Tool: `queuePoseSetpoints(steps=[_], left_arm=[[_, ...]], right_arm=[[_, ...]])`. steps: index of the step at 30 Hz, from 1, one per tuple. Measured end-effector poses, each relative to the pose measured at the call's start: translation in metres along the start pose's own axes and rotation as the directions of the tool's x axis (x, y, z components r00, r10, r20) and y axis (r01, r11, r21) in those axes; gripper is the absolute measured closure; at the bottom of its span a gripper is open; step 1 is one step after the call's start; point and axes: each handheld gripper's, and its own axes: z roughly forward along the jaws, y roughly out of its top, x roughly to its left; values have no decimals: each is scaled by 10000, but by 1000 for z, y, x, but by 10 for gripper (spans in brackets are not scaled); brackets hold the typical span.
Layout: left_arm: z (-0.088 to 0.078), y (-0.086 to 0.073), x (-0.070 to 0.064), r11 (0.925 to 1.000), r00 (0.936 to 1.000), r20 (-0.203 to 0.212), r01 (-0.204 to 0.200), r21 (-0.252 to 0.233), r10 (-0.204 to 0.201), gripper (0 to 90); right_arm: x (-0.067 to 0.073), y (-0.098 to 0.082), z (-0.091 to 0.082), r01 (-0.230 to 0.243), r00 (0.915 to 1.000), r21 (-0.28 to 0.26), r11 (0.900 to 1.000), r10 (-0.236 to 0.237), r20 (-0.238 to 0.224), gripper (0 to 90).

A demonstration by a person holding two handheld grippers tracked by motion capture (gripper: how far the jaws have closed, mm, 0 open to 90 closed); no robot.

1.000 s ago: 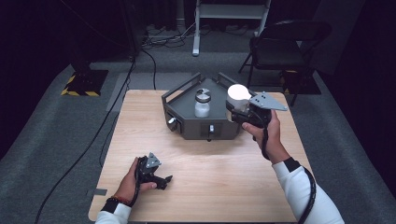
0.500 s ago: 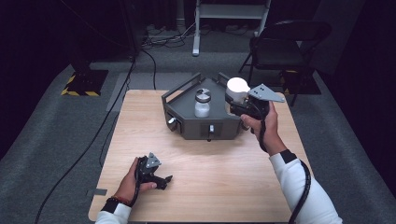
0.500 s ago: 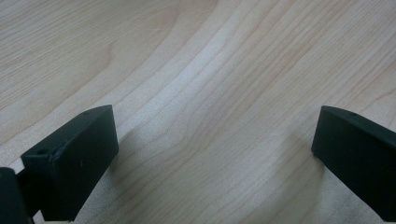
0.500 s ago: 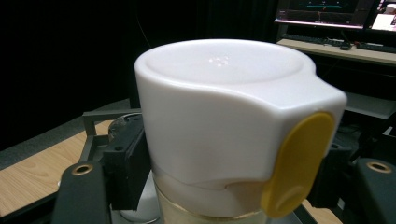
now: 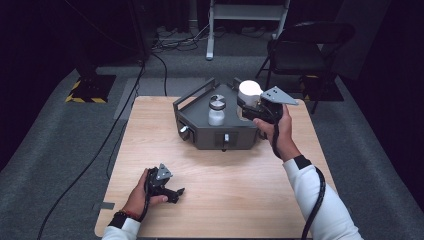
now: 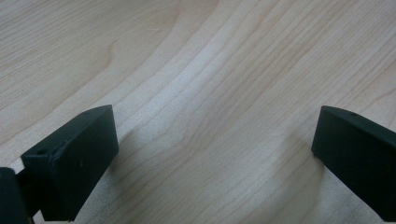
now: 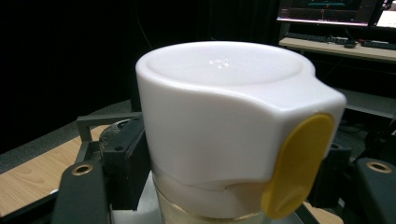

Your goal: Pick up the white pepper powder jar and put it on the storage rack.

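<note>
The left tongs (image 5: pixel 175 192) rest on the pale wooden worktop (image 5: pixel 225 180) at about 7 o'clock, jaws spread wide with nothing between them. Farther back, toward 12 o'clock, sits a dark grey angular metal tray (image 5: pixel 200 132) holding a small clear glass jar with a silver lid (image 5: pixel 216 110). At 1 o'clock the right tongs (image 5: pixel 247 107) are clamped on a white-capped container with a yellow tab (image 7: pixel 233 126), over the tray's right side.

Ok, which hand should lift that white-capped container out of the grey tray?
Right. The right claw is already at the white-capped container in the grey tray, jaws on either side of it. The left claw rests open on the wooden table, well away from it.
</note>
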Motion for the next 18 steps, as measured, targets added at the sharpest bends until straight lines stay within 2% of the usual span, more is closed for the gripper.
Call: queuePoseSetpoints(steps=[18], left_arm=[[0,0,0,10000,10000,1,2,-4,-2,0]], right_arm=[[-1,-14,20,-252,9997,194,9995,251,79,295]])
